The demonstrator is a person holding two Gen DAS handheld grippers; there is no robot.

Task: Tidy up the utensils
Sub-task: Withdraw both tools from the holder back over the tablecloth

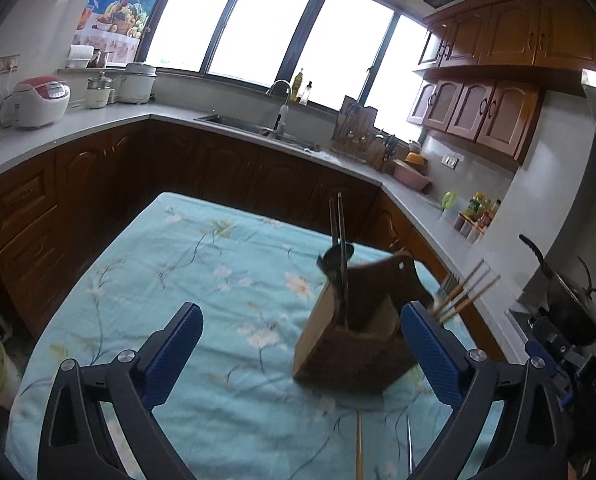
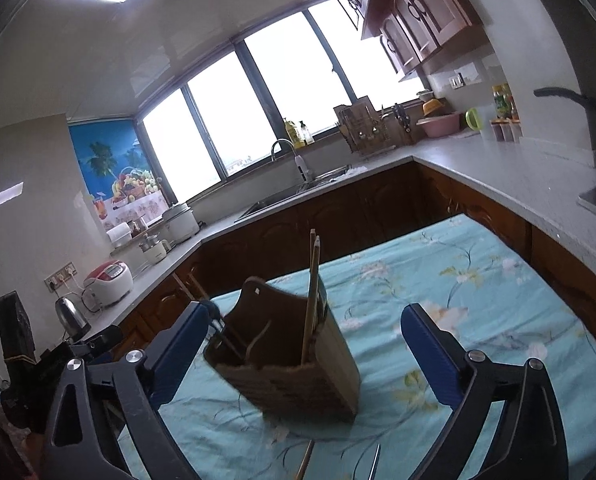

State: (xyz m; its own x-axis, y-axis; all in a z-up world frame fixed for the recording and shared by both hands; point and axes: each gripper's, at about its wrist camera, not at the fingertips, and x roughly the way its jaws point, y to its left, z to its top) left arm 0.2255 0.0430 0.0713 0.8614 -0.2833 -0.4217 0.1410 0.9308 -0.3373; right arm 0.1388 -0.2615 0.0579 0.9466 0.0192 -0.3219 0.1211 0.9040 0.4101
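Above the floral tablecloth [image 1: 226, 264] both tools point forward and slightly downward, each with its jaws spread wide and nothing between the pads.

From the left wrist view, the left gripper [image 1: 301, 354] frames the cloth with its blue-padded fingers [image 1: 174, 354] far apart; the wooden utensil holder [image 1: 353, 344] stands inside that span, nearer the right-hand finger but not pressed by either pad. A dark ladle [image 1: 335, 258] and a pair of dark chopsticks [image 1: 337, 236] rise upright from the holder's near compartment. Pale wooden chopsticks [image 1: 463, 292] slant outward just past the right-hand finger tip; which compartment they sit in cannot be told. Two more thin utensils lie flat on the cloth by the lower edge: a wooden stick [image 1: 359, 446] and a slim metal piece [image 1: 410, 446].

From the right wrist view, the right gripper [image 2: 301, 354] is rolled a little, so the kitchen looks tilted. Its fingers [image 2: 429, 354] stand equally wide, and the same holder [image 2: 286, 364] sits between them, close to the left-hand finger, untouched. Light wooden chopsticks [image 2: 313, 280] stand upright in it, with darker handles leaning toward the left finger.

Beyond the table [image 2: 477, 280] run brown lower cabinets, a grey countertop [image 1: 98, 120] with a rice cooker [image 1: 38, 102], a sink [image 1: 242, 122] and tall windows.
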